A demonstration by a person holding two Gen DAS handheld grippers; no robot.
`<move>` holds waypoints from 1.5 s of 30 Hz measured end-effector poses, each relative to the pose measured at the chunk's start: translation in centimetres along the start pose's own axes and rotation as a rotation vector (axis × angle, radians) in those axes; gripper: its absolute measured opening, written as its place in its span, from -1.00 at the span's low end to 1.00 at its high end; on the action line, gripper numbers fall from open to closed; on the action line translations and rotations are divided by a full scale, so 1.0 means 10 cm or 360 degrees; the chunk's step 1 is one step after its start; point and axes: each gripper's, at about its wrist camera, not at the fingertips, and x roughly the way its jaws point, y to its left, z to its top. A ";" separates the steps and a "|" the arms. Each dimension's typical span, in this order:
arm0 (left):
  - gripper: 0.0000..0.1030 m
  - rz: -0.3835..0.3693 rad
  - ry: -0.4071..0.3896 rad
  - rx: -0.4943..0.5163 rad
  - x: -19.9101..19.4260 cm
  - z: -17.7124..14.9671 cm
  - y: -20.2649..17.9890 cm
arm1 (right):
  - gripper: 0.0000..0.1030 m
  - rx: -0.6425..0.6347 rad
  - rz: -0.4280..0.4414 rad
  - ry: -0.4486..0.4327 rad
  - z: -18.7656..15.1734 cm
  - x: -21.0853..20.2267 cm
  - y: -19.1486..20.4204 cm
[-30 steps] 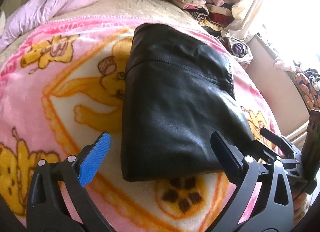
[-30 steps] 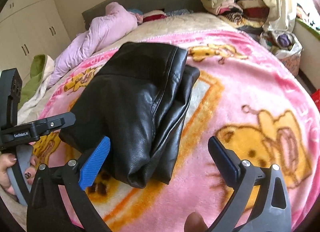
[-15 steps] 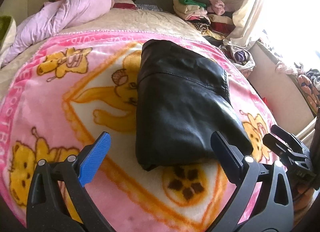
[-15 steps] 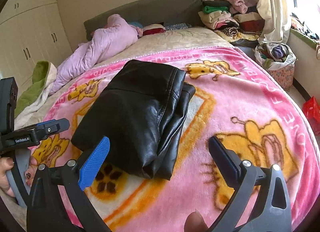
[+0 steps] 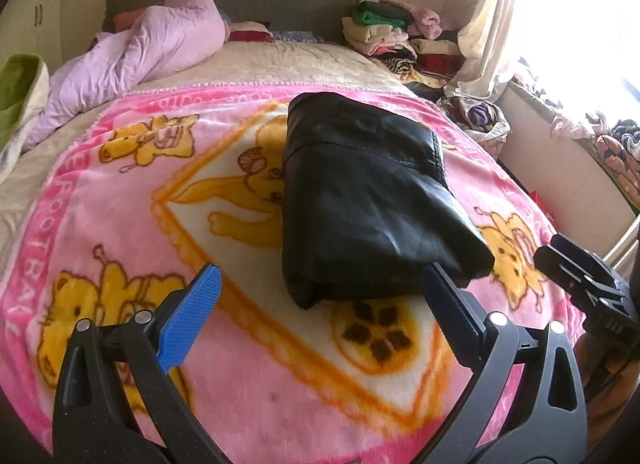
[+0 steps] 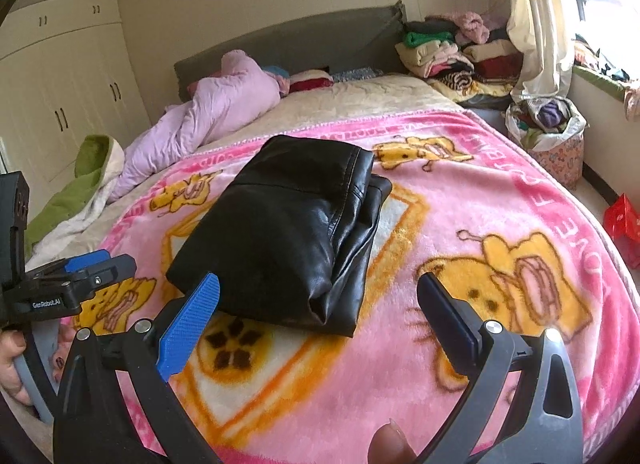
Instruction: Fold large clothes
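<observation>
Two grippers we hold wide apart and empty: our left gripper [image 5: 320,304] and our right gripper [image 6: 318,304], both hanging short of the black leather jacket [image 5: 360,203], touching nothing. We see the jacket folded into a compact bundle, lying on the middle of the pink blanket [image 6: 500,199]. Beyond the jacket lies a lilac quilt [image 6: 208,111], and further off, beside the curtain, a stack of folded clothes [image 6: 448,47].
</observation>
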 end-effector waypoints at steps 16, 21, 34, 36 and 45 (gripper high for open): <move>0.82 0.0013 -0.0052 -0.0048 -0.17 -0.58 -0.03 | 0.91 -0.0022 -0.0082 -0.0063 -0.56 -0.24 0.06; 0.82 0.0051 -0.0039 -0.0077 -0.17 -0.69 0.02 | 0.91 -0.0015 -0.0078 -0.0014 -0.69 -0.21 0.08; 0.82 0.0119 -0.0050 -0.0076 -0.20 -0.74 0.03 | 0.91 -0.0055 -0.0068 -0.0002 -0.72 -0.20 0.12; 0.82 0.0127 -0.0054 -0.0075 -0.20 -0.74 0.03 | 0.91 -0.0051 -0.0063 0.0001 -0.71 -0.21 0.12; 0.82 0.0158 -0.0052 -0.0065 -0.21 -0.74 0.03 | 0.91 -0.0053 -0.0071 -0.0008 -0.69 -0.22 0.12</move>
